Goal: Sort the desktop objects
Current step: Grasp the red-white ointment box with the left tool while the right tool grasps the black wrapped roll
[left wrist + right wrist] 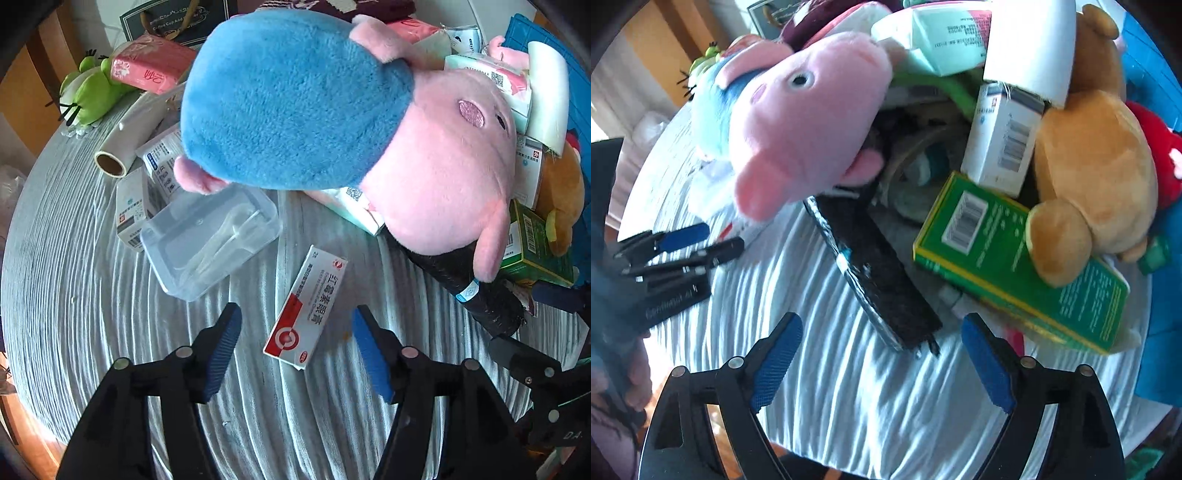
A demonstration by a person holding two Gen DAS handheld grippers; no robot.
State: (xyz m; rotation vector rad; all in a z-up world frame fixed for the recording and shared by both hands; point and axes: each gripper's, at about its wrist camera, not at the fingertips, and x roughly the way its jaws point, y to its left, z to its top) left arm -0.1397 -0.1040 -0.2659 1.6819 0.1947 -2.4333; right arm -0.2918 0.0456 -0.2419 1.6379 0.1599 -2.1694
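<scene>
Red-and-white medicine box (306, 308) lies flat between left gripper (295, 352) fingers, released; right gripper (882, 363) also spread, empty. Judged between picks; next needs a fresh target.

Domestic room: a round table (74, 295) under striped cloth, ahead of the grippers, carries plush toys (295, 96), tissue packs (147, 66) and medicine boxes (306, 306).

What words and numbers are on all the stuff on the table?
"红霉素眼膏" and "2g": red and white box lying between the left claw's open fingers.
"Coffee Cup And...", the rest hidden: dark gift bag.
Pink tissue pack: one big character, unclear.
Green box, white boxes: barcodes and print too small or blurred.
</scene>
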